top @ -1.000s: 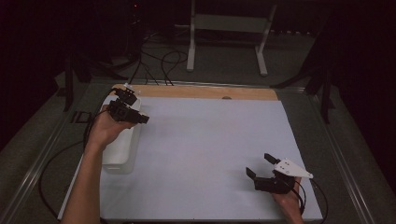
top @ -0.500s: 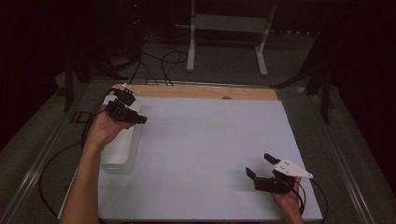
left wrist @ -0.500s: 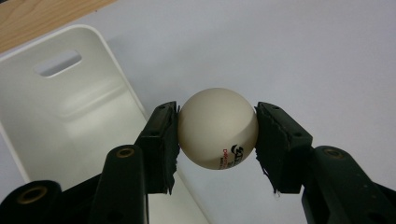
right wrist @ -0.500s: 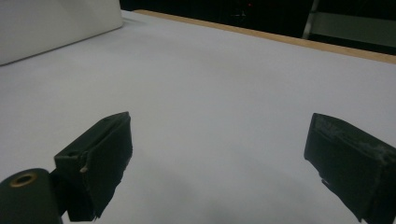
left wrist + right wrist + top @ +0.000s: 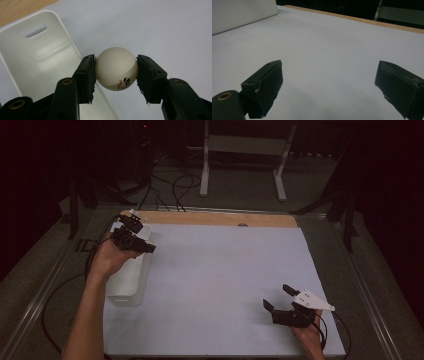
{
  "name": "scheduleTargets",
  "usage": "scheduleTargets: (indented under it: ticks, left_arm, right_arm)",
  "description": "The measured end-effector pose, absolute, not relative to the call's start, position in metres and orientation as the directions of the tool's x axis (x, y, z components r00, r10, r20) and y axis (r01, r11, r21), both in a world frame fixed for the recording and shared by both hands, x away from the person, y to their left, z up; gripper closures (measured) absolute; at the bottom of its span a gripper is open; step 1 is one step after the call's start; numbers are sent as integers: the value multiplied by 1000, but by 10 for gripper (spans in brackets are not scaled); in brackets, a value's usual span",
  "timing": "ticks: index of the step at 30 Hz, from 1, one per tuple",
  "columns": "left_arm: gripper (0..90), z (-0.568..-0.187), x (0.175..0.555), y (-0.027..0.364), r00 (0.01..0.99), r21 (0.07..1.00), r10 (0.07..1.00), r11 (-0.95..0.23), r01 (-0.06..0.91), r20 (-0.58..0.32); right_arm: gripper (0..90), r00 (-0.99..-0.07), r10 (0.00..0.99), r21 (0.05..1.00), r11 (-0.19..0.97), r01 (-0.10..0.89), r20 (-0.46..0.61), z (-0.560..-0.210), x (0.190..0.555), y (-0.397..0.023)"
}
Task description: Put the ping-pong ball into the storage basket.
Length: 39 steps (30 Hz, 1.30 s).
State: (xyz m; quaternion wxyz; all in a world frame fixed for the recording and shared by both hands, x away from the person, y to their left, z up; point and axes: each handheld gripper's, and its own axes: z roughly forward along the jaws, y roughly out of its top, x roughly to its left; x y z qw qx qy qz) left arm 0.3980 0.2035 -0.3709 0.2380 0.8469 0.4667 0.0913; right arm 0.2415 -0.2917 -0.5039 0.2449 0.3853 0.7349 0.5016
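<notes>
1. Your left tongs (image 5: 116, 68) are clamping the white ball (image 5: 116, 68), hanging over the white bin (image 5: 37, 55)'s right wall.
2. Be moving it above the hollow before releasing.
3. Your right tongs (image 5: 329, 87) are resting wide apart, empty, on the worktop (image 5: 225, 270).

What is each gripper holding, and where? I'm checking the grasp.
Left gripper clamps the ball across its sides, above the bin. Right gripper holds nothing.
</notes>
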Motion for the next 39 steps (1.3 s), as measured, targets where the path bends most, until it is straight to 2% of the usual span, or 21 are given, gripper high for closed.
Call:
scheduleTargets:
  ticks: [39]
  left_arm:
    - [511,-377,399,215,531,446,846,-462,767,-37]
  right_arm:
    - [75,-584,812,926,203,318,23,-504,241,-292]
